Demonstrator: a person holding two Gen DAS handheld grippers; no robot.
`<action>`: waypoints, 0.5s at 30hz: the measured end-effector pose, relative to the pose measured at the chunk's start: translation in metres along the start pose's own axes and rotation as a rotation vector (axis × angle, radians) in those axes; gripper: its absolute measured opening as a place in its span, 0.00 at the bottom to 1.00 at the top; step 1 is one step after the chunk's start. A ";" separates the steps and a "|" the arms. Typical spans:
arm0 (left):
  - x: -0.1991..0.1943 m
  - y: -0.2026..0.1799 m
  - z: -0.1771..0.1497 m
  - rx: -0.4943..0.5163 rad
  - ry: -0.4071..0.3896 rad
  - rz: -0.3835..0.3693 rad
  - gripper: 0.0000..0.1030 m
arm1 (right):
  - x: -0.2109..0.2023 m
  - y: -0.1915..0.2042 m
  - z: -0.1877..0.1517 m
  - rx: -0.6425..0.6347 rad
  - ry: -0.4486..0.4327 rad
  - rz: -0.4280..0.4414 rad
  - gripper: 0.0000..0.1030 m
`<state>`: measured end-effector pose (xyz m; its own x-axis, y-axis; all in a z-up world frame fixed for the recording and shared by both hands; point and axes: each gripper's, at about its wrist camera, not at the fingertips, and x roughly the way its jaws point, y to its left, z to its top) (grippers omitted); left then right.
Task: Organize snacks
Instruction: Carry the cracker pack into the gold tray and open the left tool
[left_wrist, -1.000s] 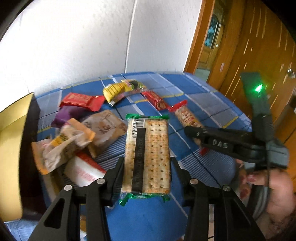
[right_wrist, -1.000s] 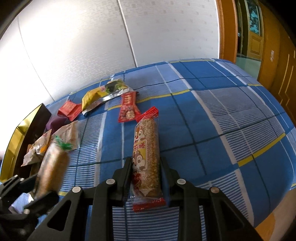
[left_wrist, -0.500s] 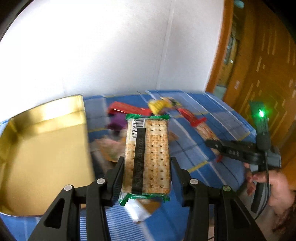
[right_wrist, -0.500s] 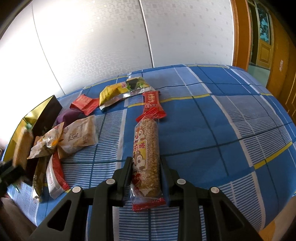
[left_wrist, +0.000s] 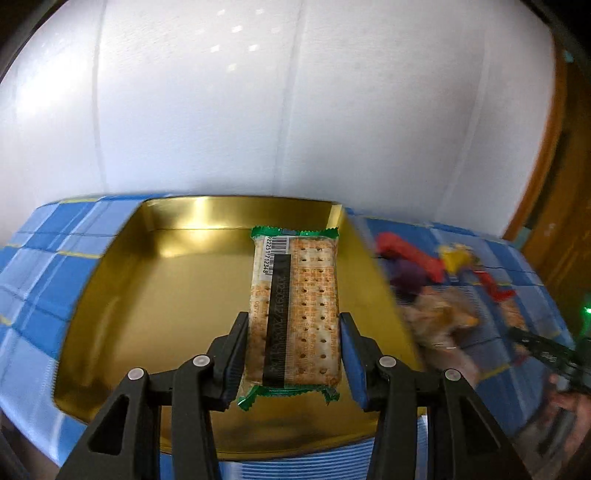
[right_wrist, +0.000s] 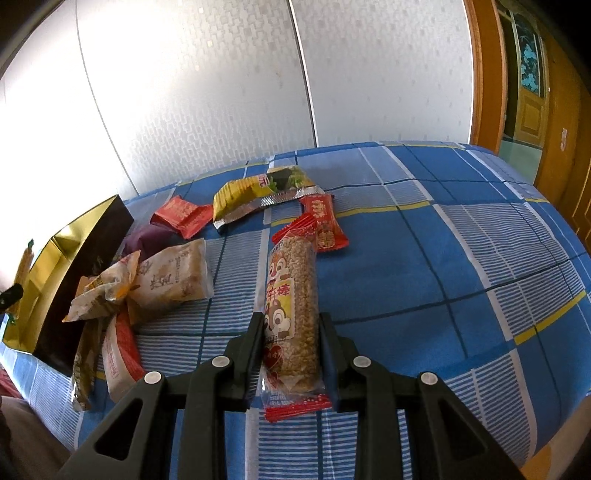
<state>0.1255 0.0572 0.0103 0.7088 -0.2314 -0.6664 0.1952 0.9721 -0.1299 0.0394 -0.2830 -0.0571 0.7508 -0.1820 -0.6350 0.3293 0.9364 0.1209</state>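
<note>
My left gripper (left_wrist: 293, 325) is shut on a cracker pack (left_wrist: 295, 310) with green ends and holds it over the open gold box (left_wrist: 155, 295). My right gripper (right_wrist: 291, 325) is shut on a long puffed-grain bar (right_wrist: 293, 306) with a squirrel picture and red ends, just above the blue checked tablecloth (right_wrist: 461, 258). The gold box (right_wrist: 48, 266) shows at the far left of the right wrist view, with the cracker pack's edge (right_wrist: 24, 262) above it.
Loose snacks lie between box and bar: beige bags (right_wrist: 173, 280), a red-and-white pack (right_wrist: 118, 354), a purple pack (right_wrist: 147, 236), a red packet (right_wrist: 181, 216), a yellow bag (right_wrist: 258, 192), a small red bar (right_wrist: 325, 225). A white wall stands behind; a wooden door at right.
My left gripper has swung left with the cracker pack, from over the snack pile to over the gold box. My right gripper has lifted the grain bar and drawn it back slightly.
</note>
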 end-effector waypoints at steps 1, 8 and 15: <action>0.001 0.006 0.000 -0.010 0.001 0.014 0.46 | 0.000 0.000 0.000 0.000 -0.001 -0.002 0.27; 0.007 0.049 -0.002 -0.027 0.019 0.129 0.46 | -0.003 0.001 0.000 0.007 -0.021 0.004 0.27; 0.016 0.081 -0.003 -0.057 0.067 0.209 0.46 | -0.005 0.003 0.002 0.011 -0.042 0.010 0.27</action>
<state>0.1500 0.1321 -0.0131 0.6831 -0.0236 -0.7299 0.0091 0.9997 -0.0239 0.0377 -0.2797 -0.0525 0.7771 -0.1854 -0.6014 0.3280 0.9349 0.1357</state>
